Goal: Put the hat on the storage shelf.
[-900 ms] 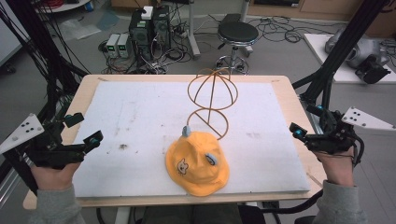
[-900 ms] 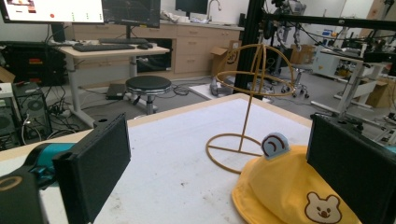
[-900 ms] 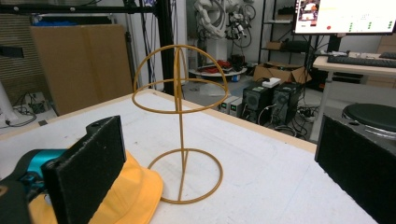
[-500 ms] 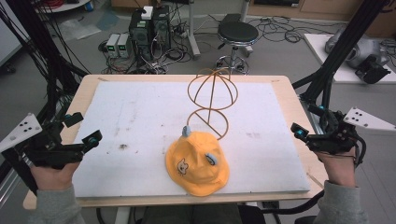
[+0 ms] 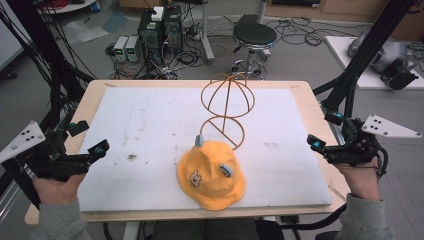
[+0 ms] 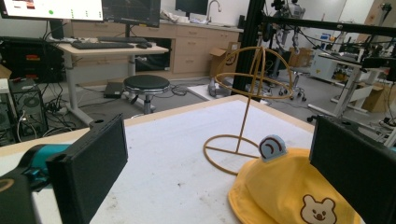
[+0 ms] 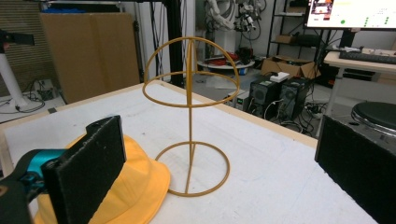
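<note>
A soft yellow fabric bucket hat (image 5: 212,179), stitched with a small bear face and fitted with two pale blue ear tabs, lies crown up on the white padded mat (image 5: 150,130) that covers the wooden table (image 5: 310,100), close to the person's edge and about midway between the two hands. Its floppy brim spreads in a rough circle, so it shows no clear long axis; the bear face looks toward the person. Just behind it, the brim touching or overlapping the base ring, stands an upright hat stand of thin golden wire (image 5: 226,112), a straight stem joining a flat round foot to a dome of hoops. The left gripper (image 5: 89,141) hovers over the mat's left edge, its black foam-faced jaws spread wide and empty. The right gripper (image 5: 325,130) is off the table's right side, jaws likewise apart on nothing, well clear of the hat.
</note>
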`<state>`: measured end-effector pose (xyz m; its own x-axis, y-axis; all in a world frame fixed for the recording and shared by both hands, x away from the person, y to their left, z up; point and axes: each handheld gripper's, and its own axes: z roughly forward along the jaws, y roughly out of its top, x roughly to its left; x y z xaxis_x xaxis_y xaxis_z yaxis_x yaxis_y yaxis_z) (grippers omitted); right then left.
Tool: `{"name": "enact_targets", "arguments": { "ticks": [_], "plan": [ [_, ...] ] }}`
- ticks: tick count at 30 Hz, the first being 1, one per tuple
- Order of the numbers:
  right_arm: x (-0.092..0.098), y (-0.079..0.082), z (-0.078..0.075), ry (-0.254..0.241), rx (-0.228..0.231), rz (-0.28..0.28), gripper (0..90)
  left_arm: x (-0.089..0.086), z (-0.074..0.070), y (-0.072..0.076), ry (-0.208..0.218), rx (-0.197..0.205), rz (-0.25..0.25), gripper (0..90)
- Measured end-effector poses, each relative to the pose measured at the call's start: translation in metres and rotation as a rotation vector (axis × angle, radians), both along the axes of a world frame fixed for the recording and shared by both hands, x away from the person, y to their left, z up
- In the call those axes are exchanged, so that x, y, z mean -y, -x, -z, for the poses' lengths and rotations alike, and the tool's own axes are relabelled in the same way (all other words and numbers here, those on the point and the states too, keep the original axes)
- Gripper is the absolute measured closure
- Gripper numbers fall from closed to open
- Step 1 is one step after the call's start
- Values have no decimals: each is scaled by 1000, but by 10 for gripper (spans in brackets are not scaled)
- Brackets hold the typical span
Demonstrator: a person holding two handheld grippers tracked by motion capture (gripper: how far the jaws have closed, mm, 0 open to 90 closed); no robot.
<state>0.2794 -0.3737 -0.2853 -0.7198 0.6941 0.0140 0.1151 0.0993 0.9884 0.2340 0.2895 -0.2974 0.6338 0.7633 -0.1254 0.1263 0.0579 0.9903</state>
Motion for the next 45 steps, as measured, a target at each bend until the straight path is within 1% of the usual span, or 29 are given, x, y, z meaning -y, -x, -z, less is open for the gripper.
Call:
{"name": "enact_targets", "arguments": {
  "ticks": [8,10,15,16,20,22,23,25,26,27,28,29,30,32,33,35,36,39,40,41,42,43,45],
  "plan": [
    [-9,-1,-3,6,0,-27,13,2,1,0,-9,-5,6,47],
    [-13,-2,-3,15,-3,-39,13,3,1,1,-11,-3,2,47],
    [-20,-5,-3,18,-12,-52,13,3,0,4,-13,0,-1,47],
    [-21,-5,-3,20,-8,-55,13,3,0,5,-16,0,-1,47],
    [-29,-8,-4,27,-13,-80,13,3,1,7,-20,-4,-1,47],
    [-35,-10,-5,32,-16,-96,13,4,1,8,-12,-5,5,47],
    [-41,-12,-5,41,-17,-112,13,4,1,9,-12,-4,4,47],
    [-48,-15,-4,56,-24,-123,13,3,2,10,-16,-6,1,47],
    [-48,-15,-4,56,-24,-123,13,4,2,10,-14,-7,-1,47],
    [-55,-17,-4,62,-28,-134,14,4,2,11,-15,-7,-1,47],
    [-55,-17,-4,62,-28,-134,14,4,2,12,-14,-7,-1,47],
    [-61,-17,-5,71,-28,-155,13,5,2,13,-20,-8,-2,47],
    [-61,-17,-5,71,-28,-155,13,6,2,13,-20,-7,-1,47],
    [-70,-18,-5,81,-34,-179,13,7,2,13,-26,-9,1,47],
    [-70,-18,-5,81,-34,-179,13,8,2,14,-27,-11,0,47],
    [-78,-20,-4,87,-34,-198,14,10,2,14,-32,-13,3,47],
    [-78,-20,-4,87,-34,-198,14,10,3,14,-35,-14,2,47],
    [-86,-23,-3,92,-34,-206,13,11,3,15,-39,-16,3,47],
    [-91,-26,-3,93,-38,-213,13,11,3,16,-42,-15,3,47],
    [-91,-26,-3,93,-38,-213,13,11,3,16,-41,-16,1,47],
    [-96,-29,-3,95,-37,-222,13,10,3,16,-40,-16,1,47],
    [-96,-29,-3,95,-37,-222,13,10,3,17,-41,-17,1,47],
    [-105,-33,-1,104,-44,-245,13,9,3,18,-38,-15,-1,47]
  ]
}}
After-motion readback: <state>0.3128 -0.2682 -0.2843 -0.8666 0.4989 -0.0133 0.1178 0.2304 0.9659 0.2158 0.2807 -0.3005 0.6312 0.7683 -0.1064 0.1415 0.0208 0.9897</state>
